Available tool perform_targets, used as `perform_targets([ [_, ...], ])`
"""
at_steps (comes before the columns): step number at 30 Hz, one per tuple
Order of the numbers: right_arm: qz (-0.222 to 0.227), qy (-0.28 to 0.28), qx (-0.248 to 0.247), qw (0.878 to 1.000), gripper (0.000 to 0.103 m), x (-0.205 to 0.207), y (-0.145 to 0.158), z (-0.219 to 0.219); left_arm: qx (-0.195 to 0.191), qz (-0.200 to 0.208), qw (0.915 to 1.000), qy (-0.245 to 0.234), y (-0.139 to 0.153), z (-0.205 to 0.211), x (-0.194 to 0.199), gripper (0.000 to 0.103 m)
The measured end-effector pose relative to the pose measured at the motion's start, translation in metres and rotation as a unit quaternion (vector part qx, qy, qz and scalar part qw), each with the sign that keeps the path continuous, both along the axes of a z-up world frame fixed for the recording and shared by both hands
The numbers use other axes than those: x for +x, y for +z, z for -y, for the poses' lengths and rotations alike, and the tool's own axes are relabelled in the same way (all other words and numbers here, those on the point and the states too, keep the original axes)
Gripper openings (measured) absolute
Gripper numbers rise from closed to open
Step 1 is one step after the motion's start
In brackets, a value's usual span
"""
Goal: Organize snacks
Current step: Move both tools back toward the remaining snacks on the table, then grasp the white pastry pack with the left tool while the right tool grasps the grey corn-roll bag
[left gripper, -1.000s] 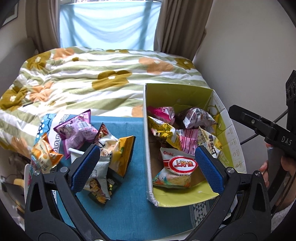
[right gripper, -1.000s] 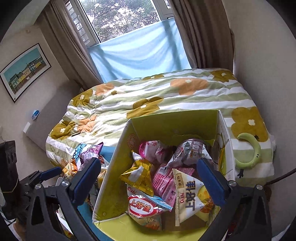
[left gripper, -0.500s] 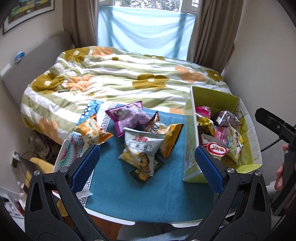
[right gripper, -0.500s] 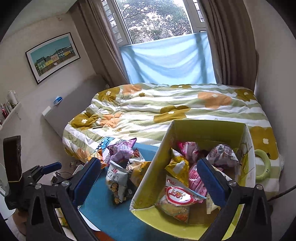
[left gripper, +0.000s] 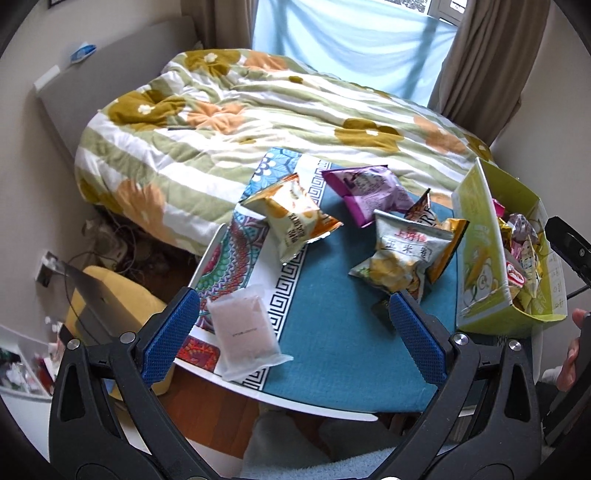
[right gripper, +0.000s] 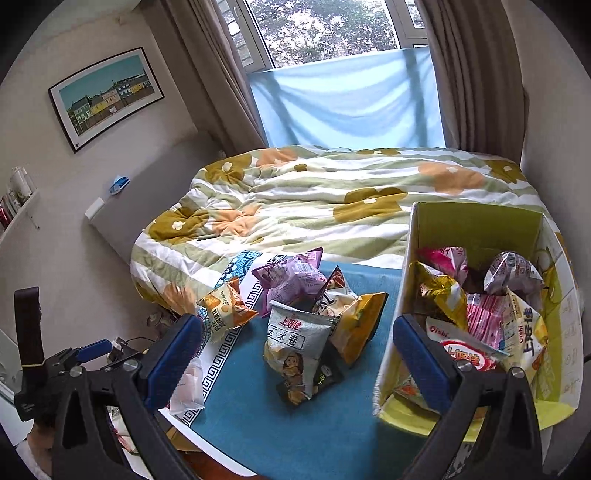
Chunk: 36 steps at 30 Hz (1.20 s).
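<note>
Both grippers were just hanging above the table (left gripper: 332,354) with nothing in them, the left gripper (left gripper: 291,332) spread wide and the right gripper (right gripper: 295,350) just as wide. A yellow-green box (right gripper: 476,225) at the table's right end was already stuffed with snacks, while a grey chip bag (right gripper: 295,343), a purple bag (left gripper: 369,192), an orange bag (left gripper: 295,221) and a clear white packet (left gripper: 243,336) lay loose on the teal cloth beside it.

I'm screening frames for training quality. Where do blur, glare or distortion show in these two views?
Left wrist: strong fisheye bending, bed and box curve; snacks sharp, window washed pale. Right wrist: window bright but trees readable, box sharp, dark corners.
</note>
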State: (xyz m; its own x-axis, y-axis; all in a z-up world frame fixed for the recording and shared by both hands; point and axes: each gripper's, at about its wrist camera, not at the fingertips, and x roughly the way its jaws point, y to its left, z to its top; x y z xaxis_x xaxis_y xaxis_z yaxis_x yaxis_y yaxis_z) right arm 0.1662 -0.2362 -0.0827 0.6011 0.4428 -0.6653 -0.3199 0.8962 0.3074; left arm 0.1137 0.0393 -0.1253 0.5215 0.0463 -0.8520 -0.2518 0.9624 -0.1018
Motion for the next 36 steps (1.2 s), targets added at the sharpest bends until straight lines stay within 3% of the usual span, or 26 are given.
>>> perform_targets([
  [13,-0.051,-0.066,0.002,0.997,0.103,0.01,-0.081,-0.067,-0.059,-0.08,0.995,0.004,-0.112,-0.056,0.016,0.101],
  [18,-0.071,-0.078,-0.012,0.994,0.103,0.02,-0.117,-0.08,-0.063,-0.105,0.9925,0.007,-0.147,-0.056,0.023,0.101],
  [24,-0.082,-0.092,-0.02,0.992,0.103,0.023,-0.138,-0.084,-0.05,-0.125,0.9908,0.001,-0.17,-0.05,0.027,0.101],
  [27,-0.083,-0.096,-0.021,0.992,0.103,0.023,-0.143,-0.084,-0.049,-0.133,0.9898,-0.002,-0.178,-0.049,0.027,0.089],
  [36,-0.076,-0.111,-0.028,0.991,0.103,0.026,-0.149,-0.085,-0.02,-0.126,0.991,-0.04,-0.18,-0.047,0.031,0.069],
])
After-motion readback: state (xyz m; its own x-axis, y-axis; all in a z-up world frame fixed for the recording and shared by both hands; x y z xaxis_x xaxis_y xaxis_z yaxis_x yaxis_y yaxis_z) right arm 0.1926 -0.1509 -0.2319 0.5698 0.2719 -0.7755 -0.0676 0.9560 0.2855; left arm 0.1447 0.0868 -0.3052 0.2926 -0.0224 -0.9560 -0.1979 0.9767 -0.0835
